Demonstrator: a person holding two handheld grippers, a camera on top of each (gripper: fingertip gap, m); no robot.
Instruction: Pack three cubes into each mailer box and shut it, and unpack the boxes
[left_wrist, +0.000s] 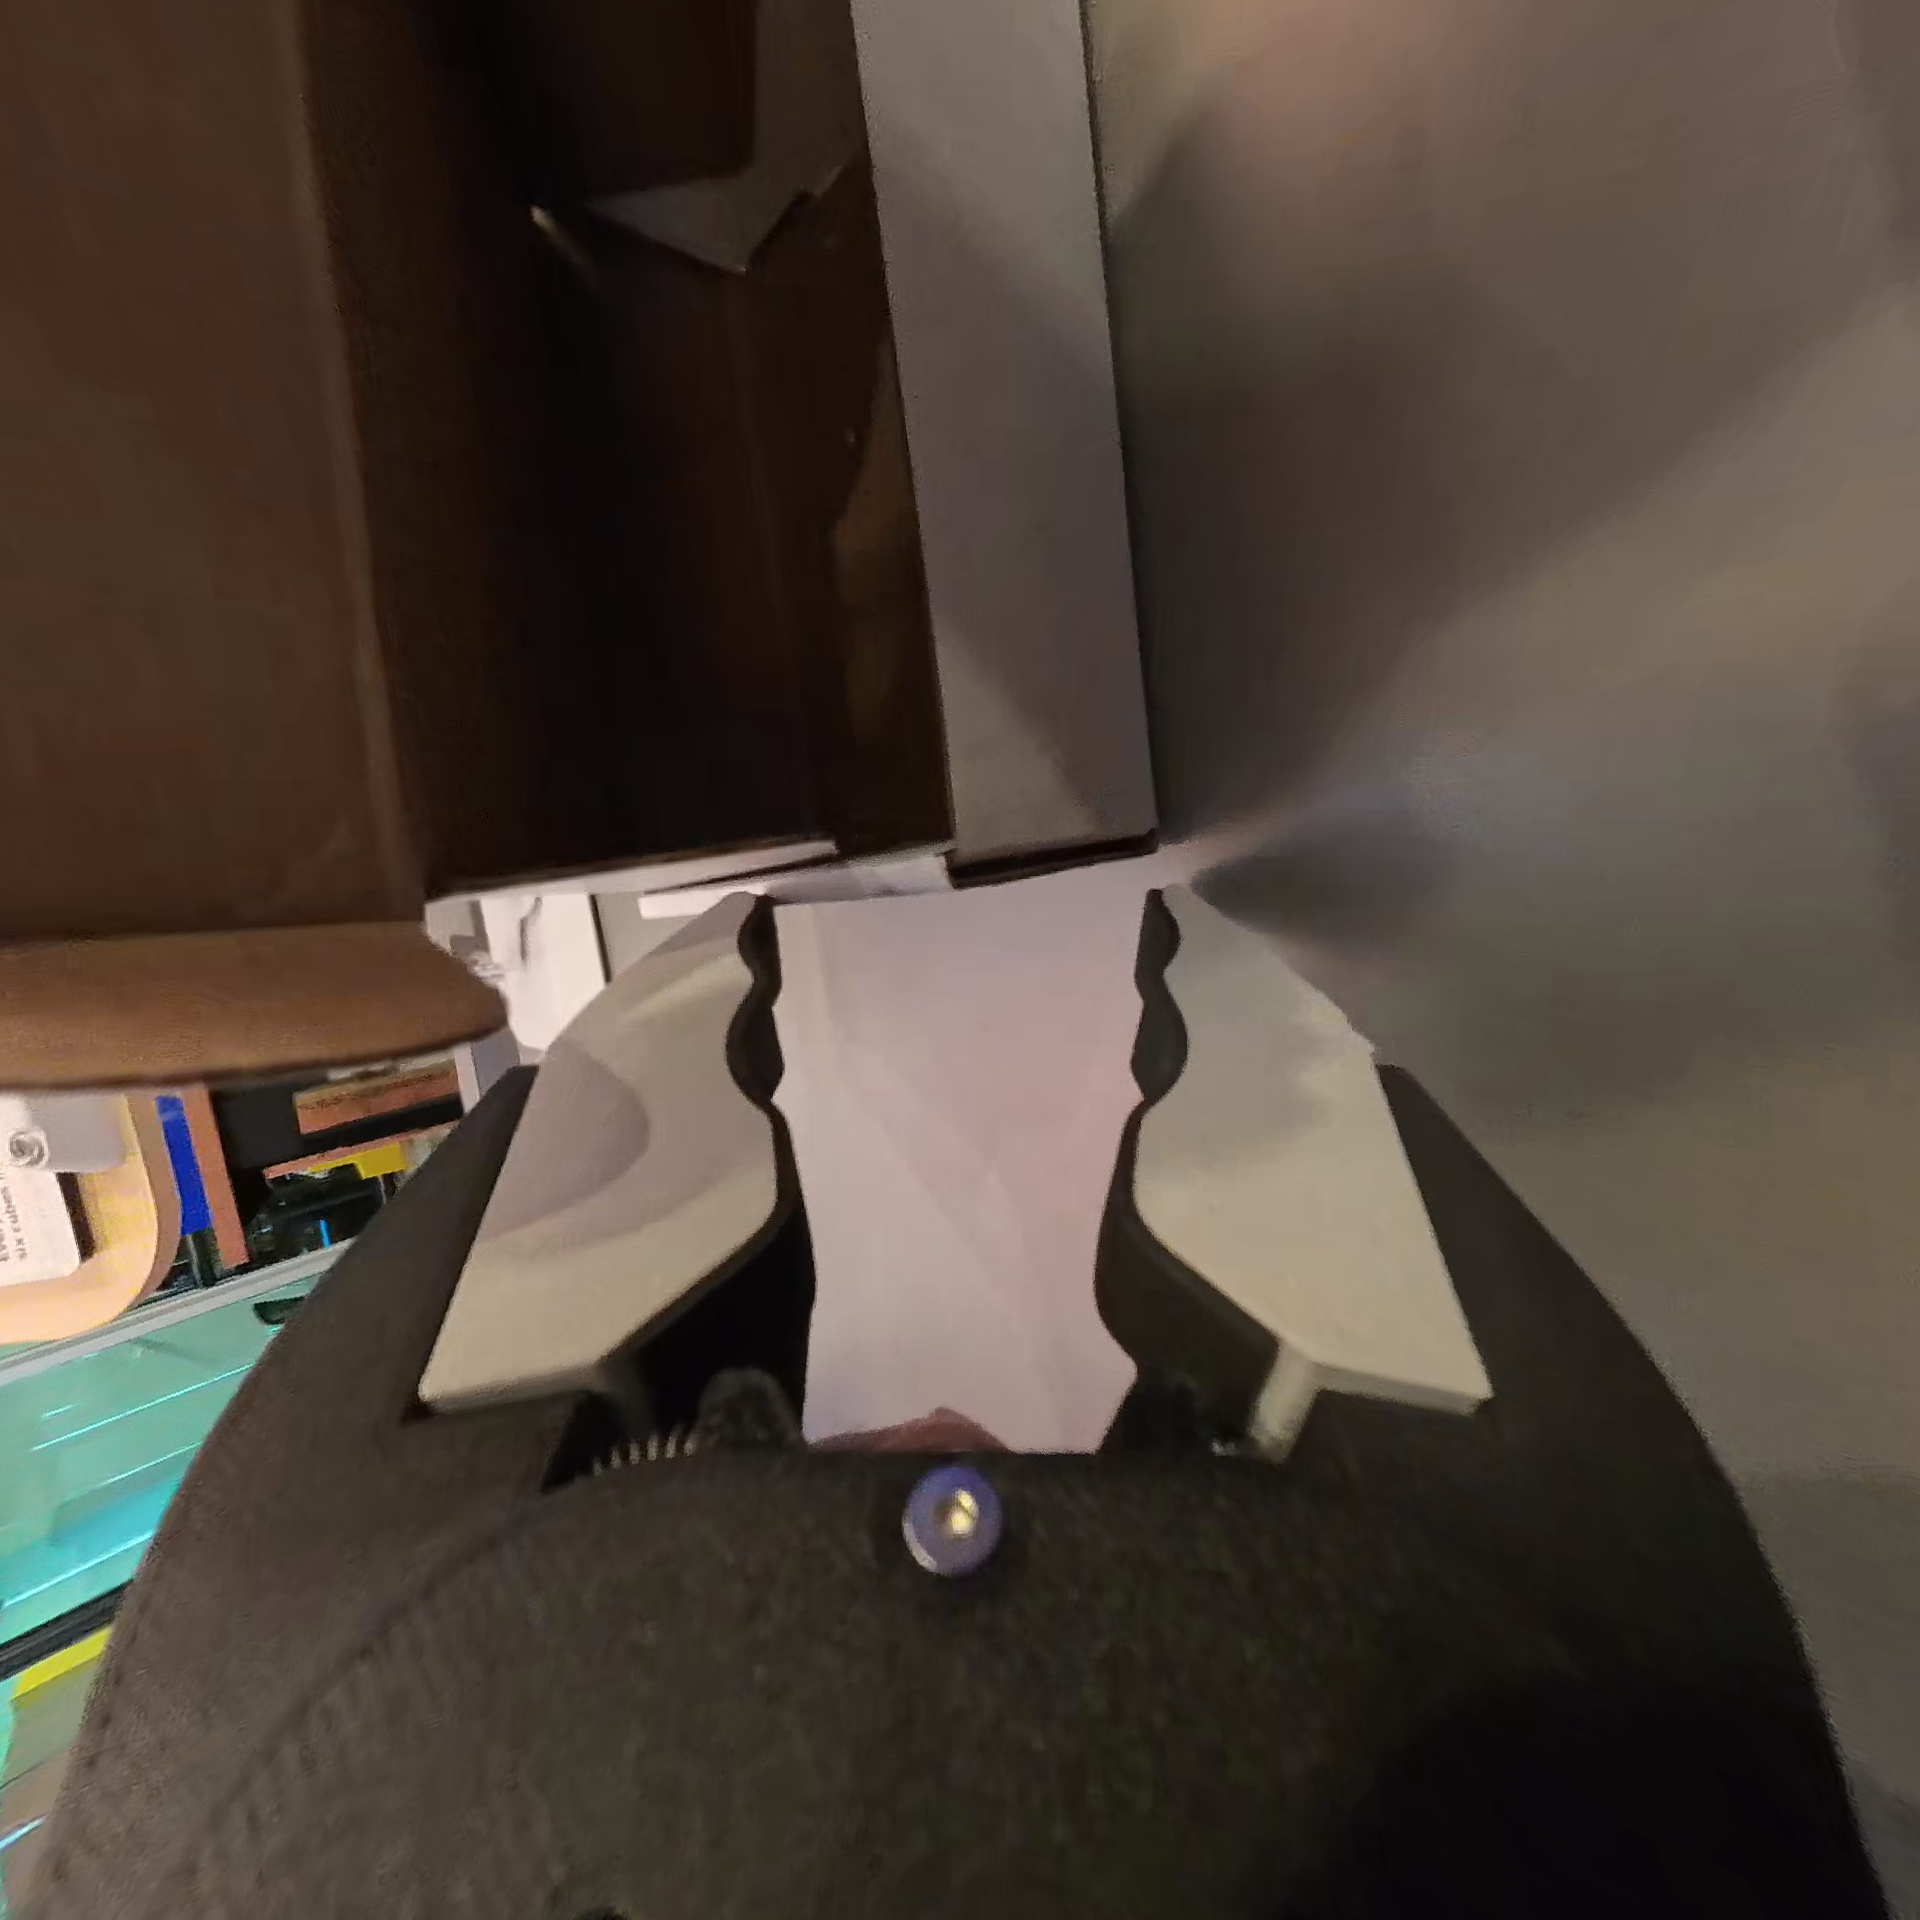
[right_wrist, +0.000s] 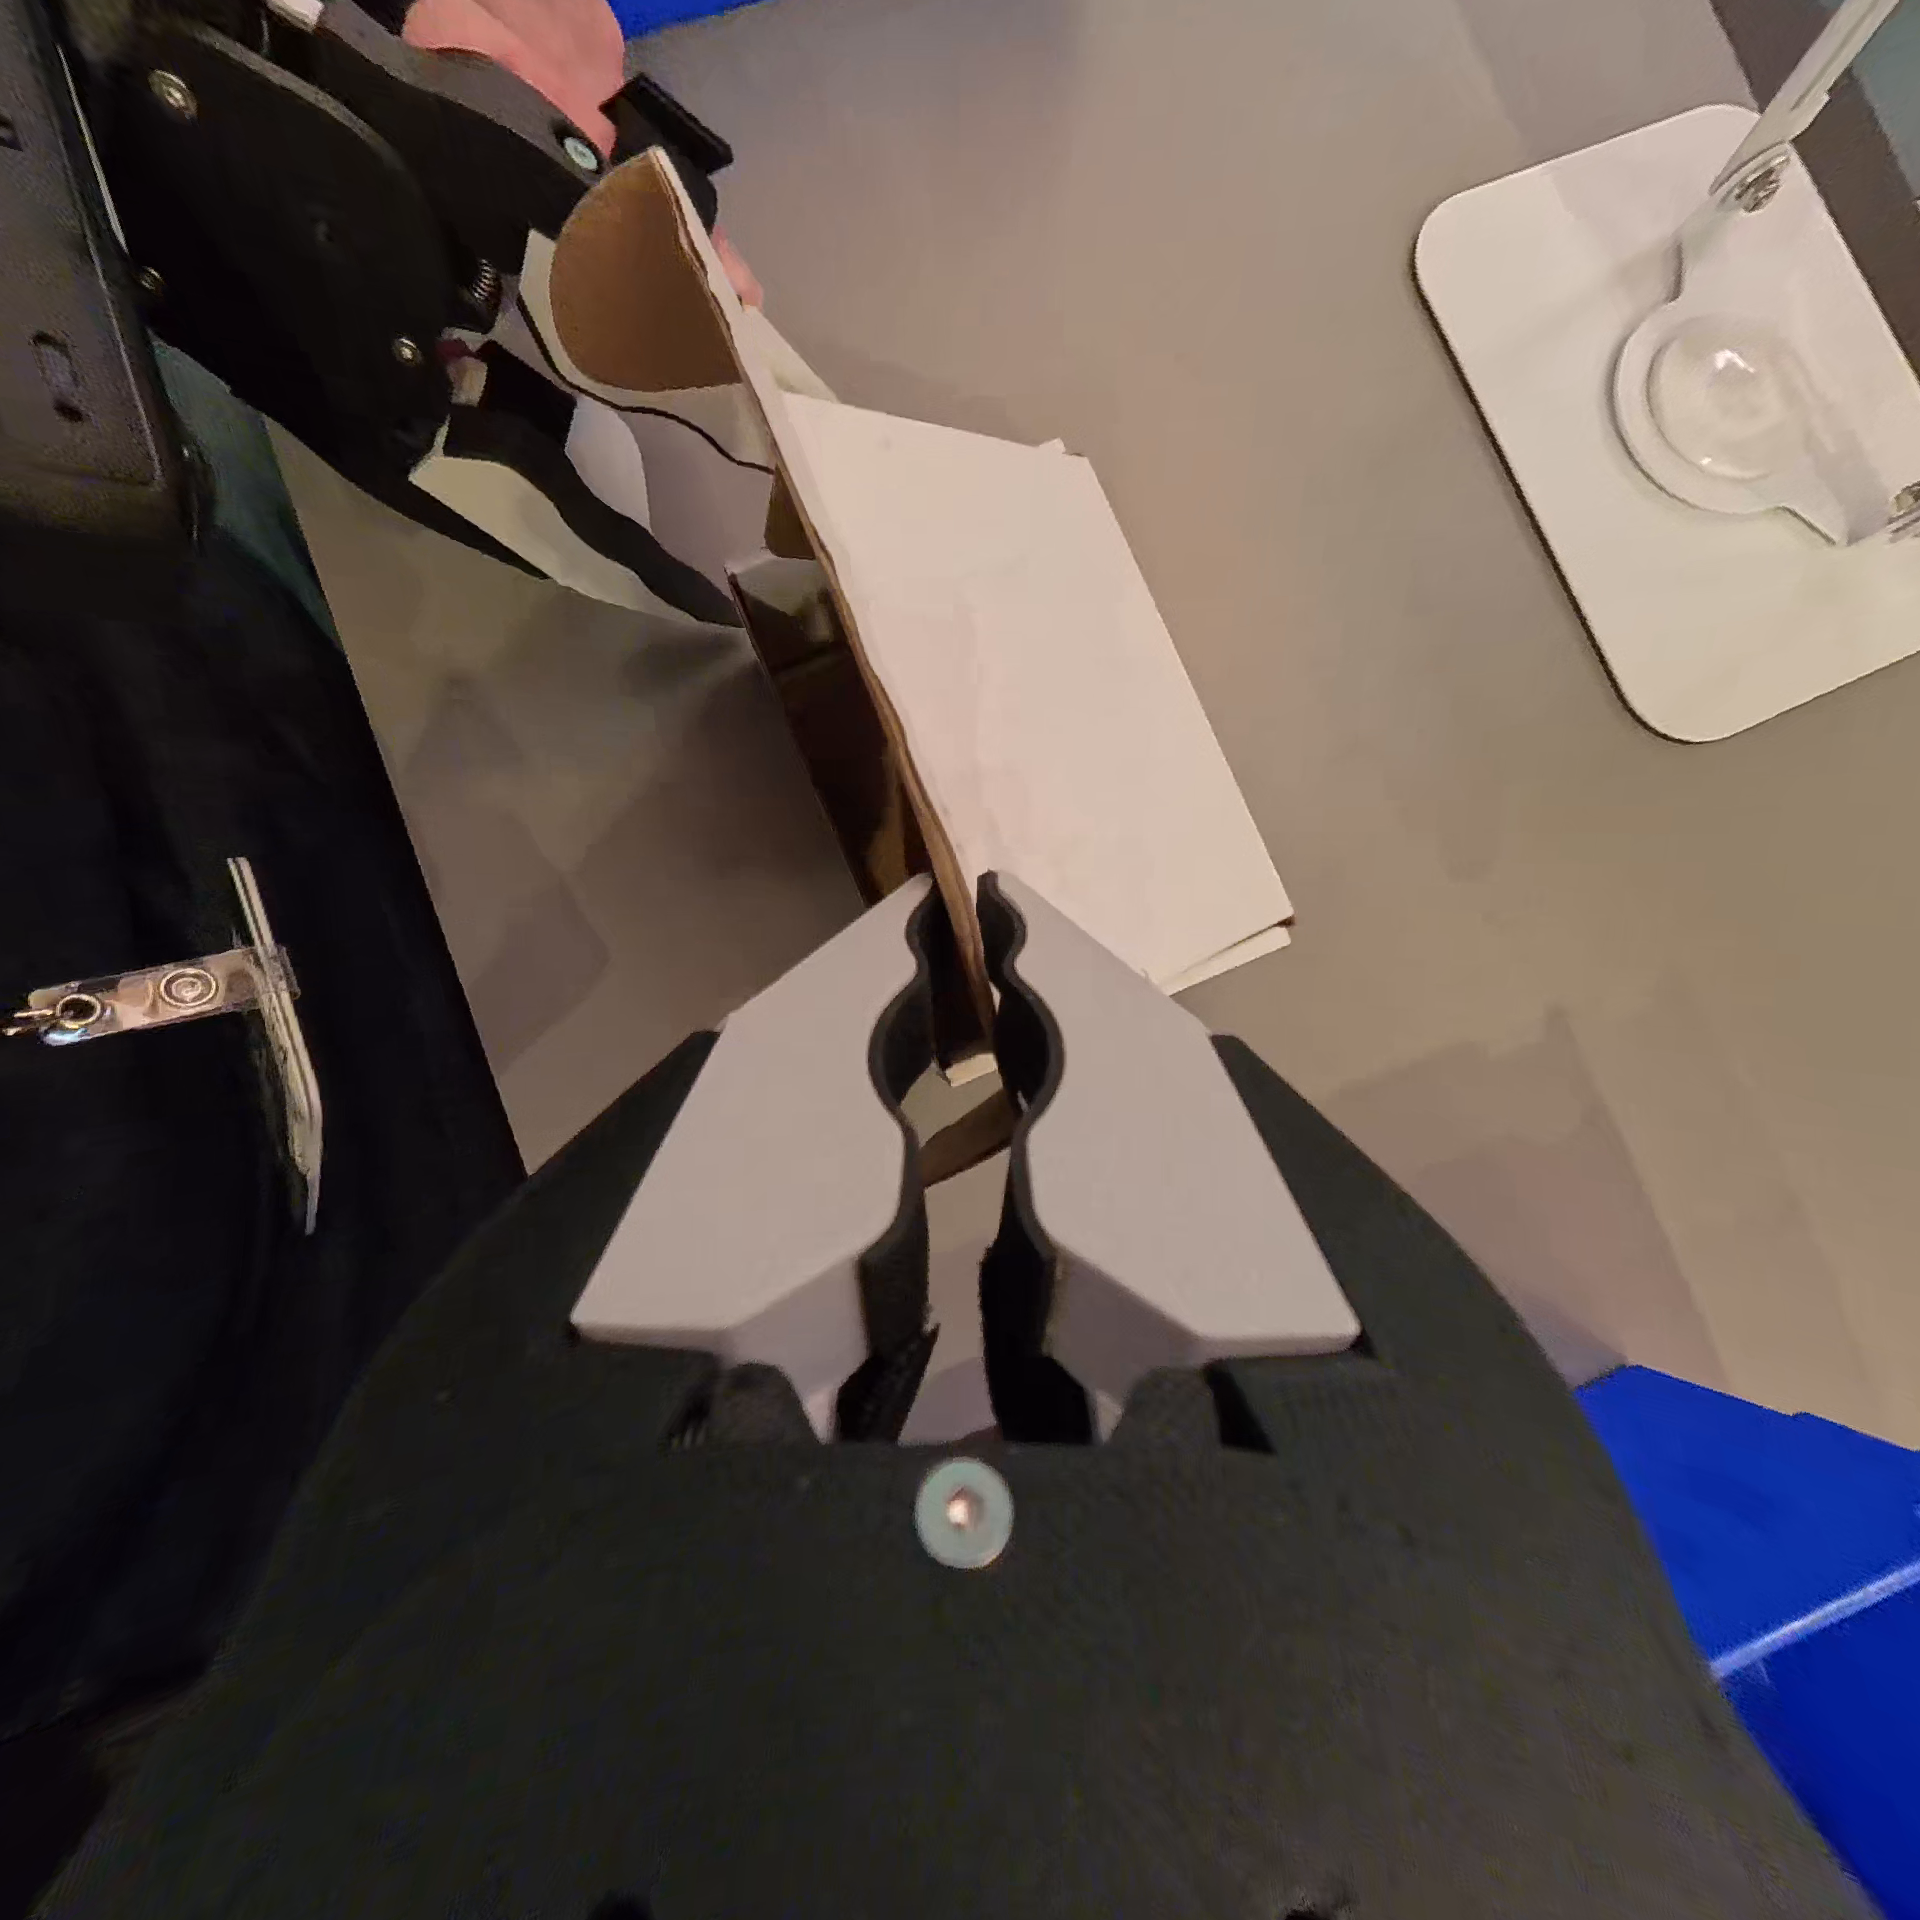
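Observation:
A white mailer box (right_wrist: 1018, 675) with a brown inside stands on the grey table (right_wrist: 1403, 987), its lid (right_wrist: 883, 727) raised on edge. My right gripper (right_wrist: 961, 920) is shut on the near edge of that lid. My left gripper (left_wrist: 956, 914) is open, its fingers wide apart over a white panel of the box (left_wrist: 956, 1091). Past its tips lies the dark brown inside (left_wrist: 623, 520) of the box and a rounded brown flap (left_wrist: 229, 997) at the left. In the right wrist view the left gripper sits at the far end of the lid. No cubes show in either view.
A white stand base with a clear dome (right_wrist: 1662, 416) sits at the far right of the table. A blue bin (right_wrist: 1766, 1558) is at the near right. A person in dark clothing with a badge clip (right_wrist: 156, 997) stands at the left. Shelves with clutter (left_wrist: 260, 1195) show behind.

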